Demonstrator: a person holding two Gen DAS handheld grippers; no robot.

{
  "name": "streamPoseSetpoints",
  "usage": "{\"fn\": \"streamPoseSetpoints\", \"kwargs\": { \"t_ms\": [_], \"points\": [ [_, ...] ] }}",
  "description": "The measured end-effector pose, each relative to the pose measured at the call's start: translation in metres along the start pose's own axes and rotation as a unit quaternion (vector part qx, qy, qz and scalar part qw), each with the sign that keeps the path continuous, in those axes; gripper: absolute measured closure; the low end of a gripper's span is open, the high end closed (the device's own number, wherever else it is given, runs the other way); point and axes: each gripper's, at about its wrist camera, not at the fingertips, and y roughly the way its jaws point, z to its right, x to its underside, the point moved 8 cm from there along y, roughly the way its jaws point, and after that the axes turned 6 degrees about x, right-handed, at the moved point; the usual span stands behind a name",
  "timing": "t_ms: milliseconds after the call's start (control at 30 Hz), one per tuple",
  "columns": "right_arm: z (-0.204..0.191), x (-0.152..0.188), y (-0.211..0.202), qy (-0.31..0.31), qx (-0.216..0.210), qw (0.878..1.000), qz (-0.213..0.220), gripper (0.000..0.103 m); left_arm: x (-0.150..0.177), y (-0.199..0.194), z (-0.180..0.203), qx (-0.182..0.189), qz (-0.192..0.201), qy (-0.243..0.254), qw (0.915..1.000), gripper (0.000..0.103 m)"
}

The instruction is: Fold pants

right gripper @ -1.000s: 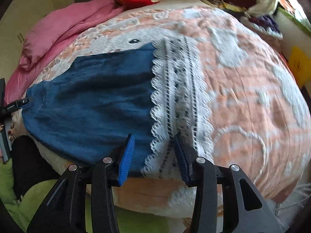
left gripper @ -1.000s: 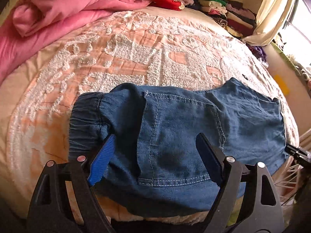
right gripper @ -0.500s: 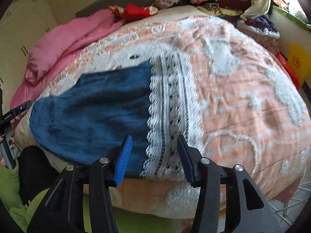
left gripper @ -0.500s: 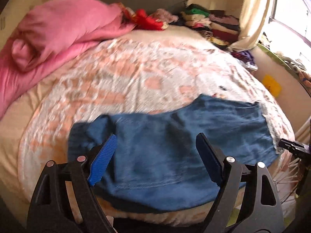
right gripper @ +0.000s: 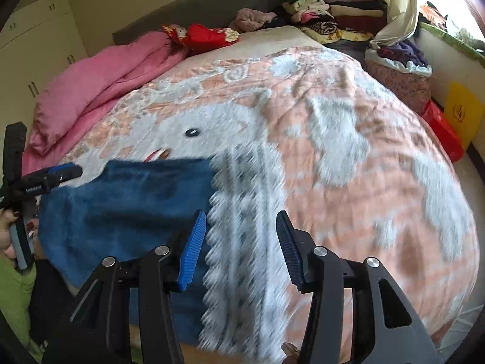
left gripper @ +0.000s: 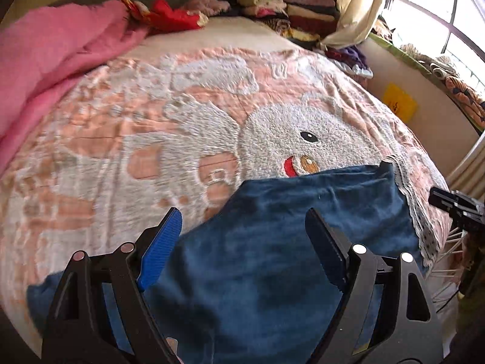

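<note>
The blue denim pants (left gripper: 272, 248) lie flat near the front edge of the bed, with a white lace hem (left gripper: 415, 212) at their right end. They also show in the right wrist view (right gripper: 127, 209), with the lace hem (right gripper: 242, 242) between my fingers' line of sight. My left gripper (left gripper: 242, 242) is open and empty, held above the pants. My right gripper (right gripper: 239, 242) is open and empty, held above the lace hem. The right gripper's tip (left gripper: 454, 206) shows at the right of the left wrist view. The left gripper (right gripper: 45, 179) shows at the left of the right wrist view.
A peach and white bedspread (left gripper: 212, 115) covers the bed. A pink duvet (left gripper: 45, 60) lies at the back left. Folded clothes (left gripper: 288, 9) are piled at the head. A curtain (left gripper: 357, 6) and window are at the right.
Both grippers have pulled back and risen away from the pants, so the pants look smaller and lower in each view. The left view has swung right. Both stay open.
</note>
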Motion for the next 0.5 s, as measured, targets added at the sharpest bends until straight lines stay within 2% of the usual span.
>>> {"fn": "streamPoseSetpoints", "kwargs": {
  "t_ms": [133,300,367,400,433,500],
  "points": [
    [0.014,-0.025,0.021,0.023,-0.005,1.0,-0.012,0.056,-0.004,0.03,-0.006,0.005,-0.019,-0.016,0.9997,0.027],
    [0.017,-0.043,0.049,0.042,-0.044,0.997,-0.036,0.056,-0.007,0.06,-0.013,0.031,-0.035,-0.041,0.9981,0.027],
    [0.016,-0.047,0.056,0.042,-0.049,0.997,-0.04,0.056,-0.005,0.073,-0.016,0.031,-0.044,-0.048,0.9974,0.03],
    [0.015,-0.047,0.06,0.04,-0.049,0.997,-0.043,0.056,-0.004,0.076,-0.016,0.029,-0.045,-0.047,0.9975,0.045],
    [0.014,-0.048,0.063,0.039,-0.047,0.997,-0.043,0.056,-0.004,0.077,-0.014,0.025,-0.041,-0.042,0.998,0.073],
    [0.011,-0.048,0.064,0.037,-0.048,0.997,-0.044,0.056,-0.005,0.072,-0.008,0.06,-0.032,-0.049,0.9965,0.102]
  ]
}}
